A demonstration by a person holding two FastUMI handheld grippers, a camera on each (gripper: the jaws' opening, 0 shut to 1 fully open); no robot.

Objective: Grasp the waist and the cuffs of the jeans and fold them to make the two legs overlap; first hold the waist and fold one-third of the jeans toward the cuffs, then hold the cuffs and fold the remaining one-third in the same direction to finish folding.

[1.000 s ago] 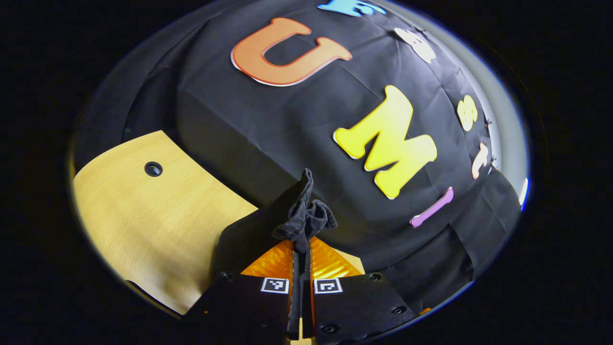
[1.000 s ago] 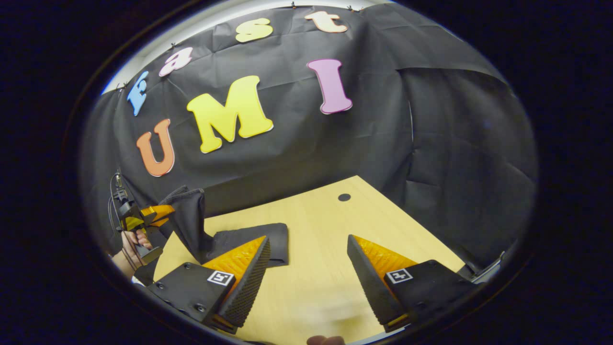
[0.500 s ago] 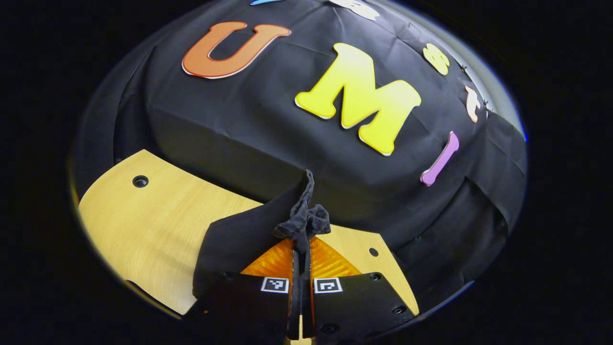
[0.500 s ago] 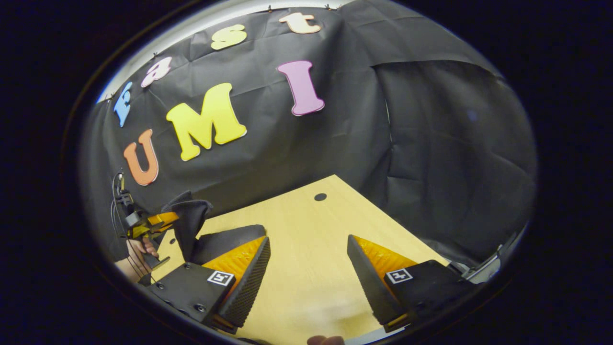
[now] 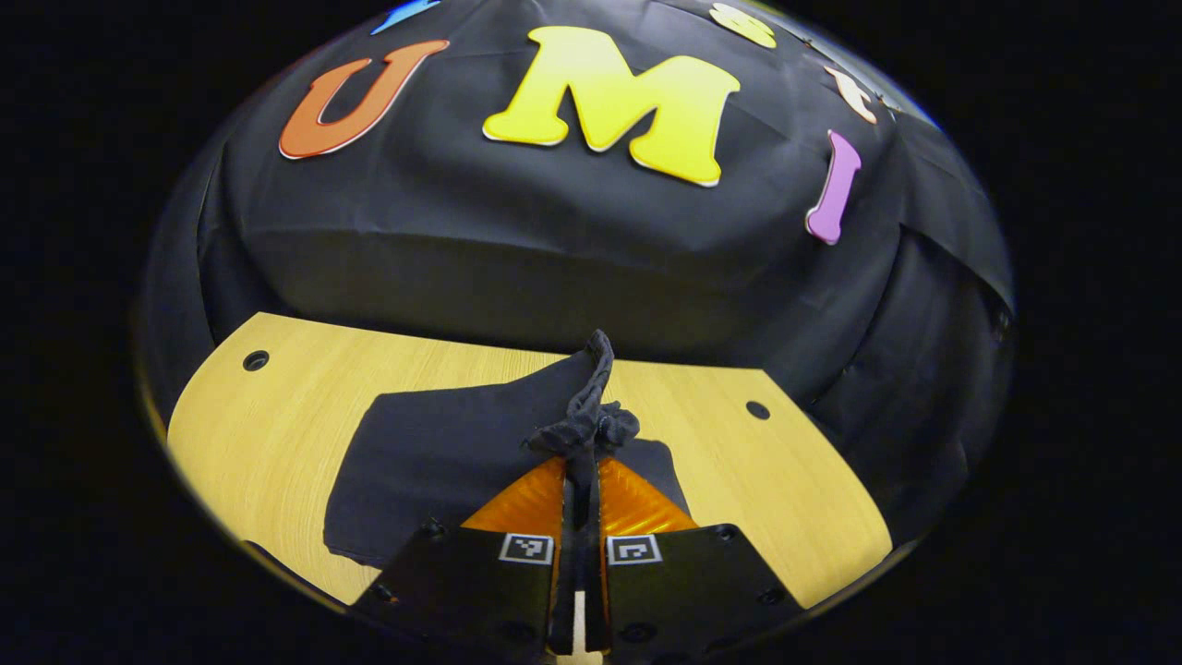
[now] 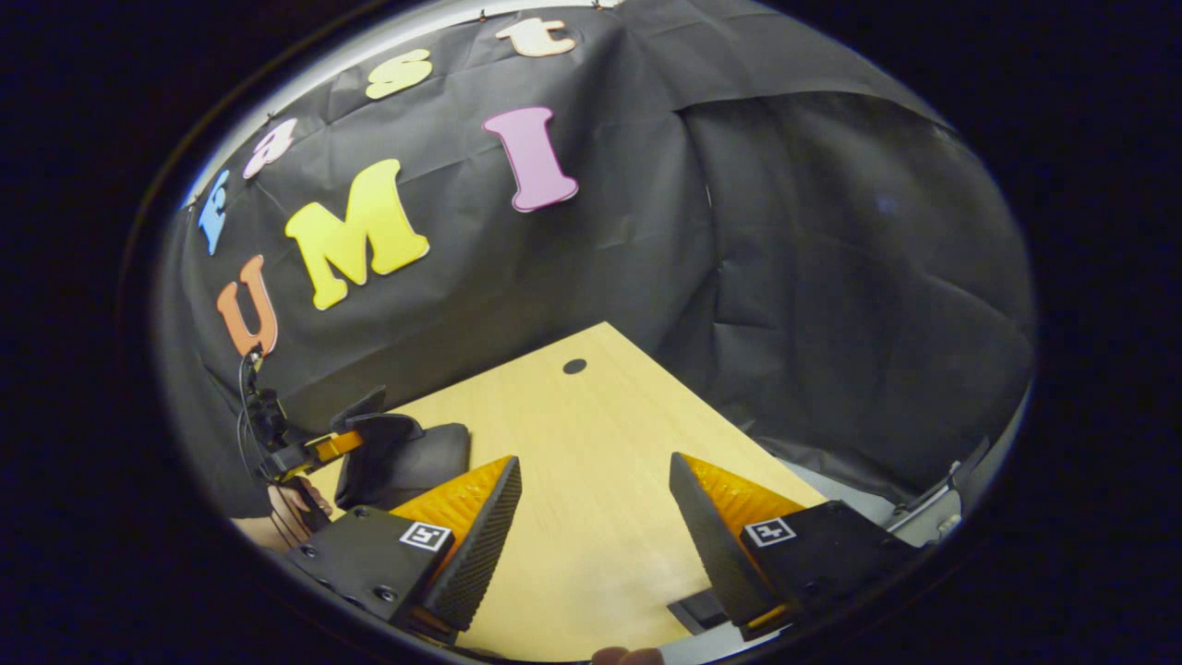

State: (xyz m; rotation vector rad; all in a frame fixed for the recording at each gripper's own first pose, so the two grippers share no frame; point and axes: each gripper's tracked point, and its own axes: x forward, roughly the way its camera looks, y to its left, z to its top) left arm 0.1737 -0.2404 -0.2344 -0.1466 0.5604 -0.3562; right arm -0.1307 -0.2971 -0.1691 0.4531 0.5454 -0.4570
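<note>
- Dark denim, bunched into a knot, sits pinched between the closed jaws of the left gripper (image 5: 582, 476), which holds one end of the jeans (image 5: 443, 462) up off the pale wood worktop (image 5: 277, 406); whether that end is waist or cuffs cannot be told.
- The rest of the jeans lies in a flat, already compact slab on the worktop below and to the left of the held end in the left gripper view.
- The right gripper (image 6: 596, 517) hangs over bare worktop (image 6: 591, 443) with its jaws wide apart and nothing between them, well apart from the cloth.
- In the right gripper view, the left gripper (image 6: 343, 443) and the hand (image 6: 295, 499) holding it appear far off, the jeans (image 6: 406, 457) draped from it.
- To my eye this is a closing fold: the held end should travel level across the slab, edges lined up, before the grip opens.
- Letting go too high risks a skewed or rumpled top layer; the free gripper could press the stack flat.
</note>
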